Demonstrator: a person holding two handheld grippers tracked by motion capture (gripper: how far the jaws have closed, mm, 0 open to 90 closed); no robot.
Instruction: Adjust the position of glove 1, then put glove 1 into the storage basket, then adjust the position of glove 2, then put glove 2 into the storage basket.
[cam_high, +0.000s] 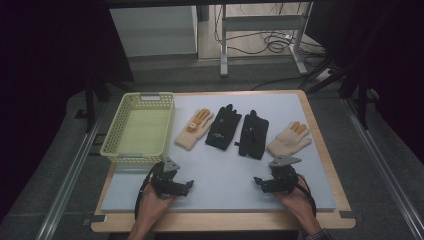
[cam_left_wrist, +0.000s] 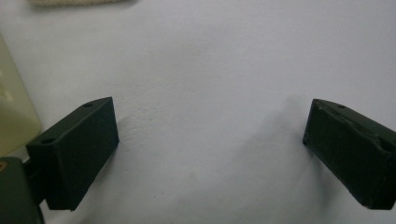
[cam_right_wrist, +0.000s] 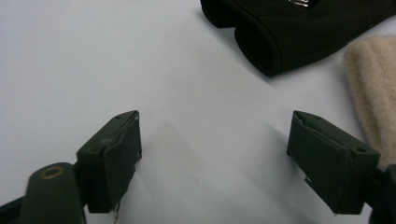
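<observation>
Plainly, the matter turns on which glove lies ahead of which hand. Four gloves sit in a row across the pale grey mat (cam_high: 220, 172), beyond both grippers, each with its cuff toward the person and its fingers pointing away, so their long axes run roughly front to back. The left gripper (cam_high: 186, 186) rests on the near part of the mat, just in front of the yellow-green plastic lattice basket (cam_high: 137, 127), its jaws spread wide with nothing but bare mat between them. The right gripper (cam_high: 260, 182) rests at the near right, its jaws likewise spread and empty.

Nearest the left gripper is the cream knitted glove with orange fingertips (cam_high: 195, 129), just beside the basket. Nearest the right gripper are the right-hand black fabric glove (cam_high: 253, 134) and the second cream knitted glove (cam_high: 290, 139); in the right gripper view the black cuff (cam_right_wrist: 261, 44) lies ahead and the cream cuff (cam_right_wrist: 373, 93) just beside the right jaw. The left-hand black fabric glove (cam_high: 224, 126) lies between the two. My judgement is that each hand must reach forward to a cuff end.
</observation>
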